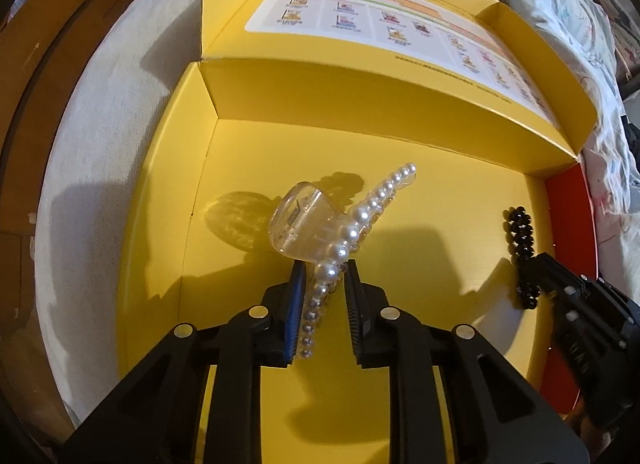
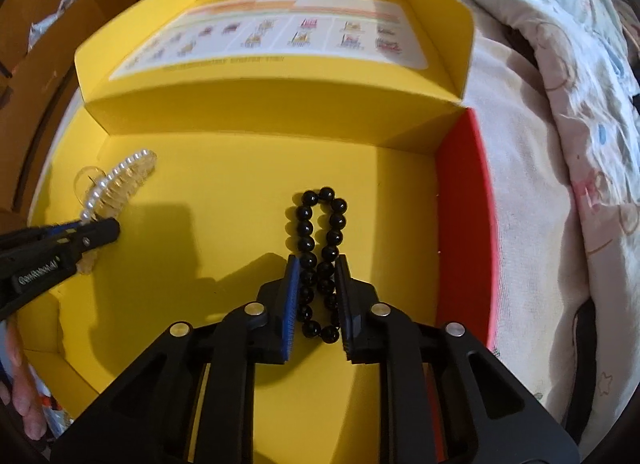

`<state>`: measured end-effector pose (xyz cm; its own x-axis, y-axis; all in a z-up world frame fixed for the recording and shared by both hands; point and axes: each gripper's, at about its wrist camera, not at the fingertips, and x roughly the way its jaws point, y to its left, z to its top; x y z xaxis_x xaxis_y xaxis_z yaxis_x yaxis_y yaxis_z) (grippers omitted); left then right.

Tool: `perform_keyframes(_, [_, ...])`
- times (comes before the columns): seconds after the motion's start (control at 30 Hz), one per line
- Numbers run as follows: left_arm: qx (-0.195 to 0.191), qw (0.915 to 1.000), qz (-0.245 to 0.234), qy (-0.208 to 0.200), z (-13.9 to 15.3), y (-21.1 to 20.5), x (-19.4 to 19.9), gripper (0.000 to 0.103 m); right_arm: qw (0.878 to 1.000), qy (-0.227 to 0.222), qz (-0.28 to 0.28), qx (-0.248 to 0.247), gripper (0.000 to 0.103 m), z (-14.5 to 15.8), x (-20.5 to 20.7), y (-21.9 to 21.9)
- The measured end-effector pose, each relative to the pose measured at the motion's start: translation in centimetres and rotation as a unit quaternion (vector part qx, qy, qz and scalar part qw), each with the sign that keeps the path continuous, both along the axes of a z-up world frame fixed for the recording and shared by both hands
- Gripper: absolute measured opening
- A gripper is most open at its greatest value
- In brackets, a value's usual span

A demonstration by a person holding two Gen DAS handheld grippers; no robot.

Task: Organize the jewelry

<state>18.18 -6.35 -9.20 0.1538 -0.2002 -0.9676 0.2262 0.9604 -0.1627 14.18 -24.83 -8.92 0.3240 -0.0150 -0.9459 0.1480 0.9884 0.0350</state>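
A clear hair claw clip edged with white pearls hangs just above the floor of an open yellow box. My left gripper is shut on the clip's lower end, and the row of pearls runs down between its fingers. A black bead bracelet is stretched into a long loop over the box floor, with my right gripper shut on its near half. In the right wrist view the left gripper and the clip show at the left. The right gripper and the bracelet sit at the right edge of the left wrist view.
The box's lid lies open behind it, with a printed chart inside. The box's right wall is red. Patterned bedding lies to the right and wooden furniture to the left. A person's hand shows at the lower left.
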Motion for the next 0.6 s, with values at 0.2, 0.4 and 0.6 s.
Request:
perform_keyframes(0.2, [-0.006,1.0,-0.002,-0.006,1.0,0.2,-0.4,0.02,1.0,-0.003,0.006,0.008,0.001,0.8,-0.1,0.0])
perform_keyframes(0.4, [-0.009,0.9999,-0.004,-0.007,1.2,0.3,-1.2,0.02,1.0,-0.004,0.017,0.007,0.003,0.2,0.3,0.7])
perform_keyframes(0.6, [-0.012,0.9999,-0.005,-0.009,1.5,0.4,-1.2,0.02,0.999,0.008,0.052,-0.007,0.007,-0.5,1.0,3.2])
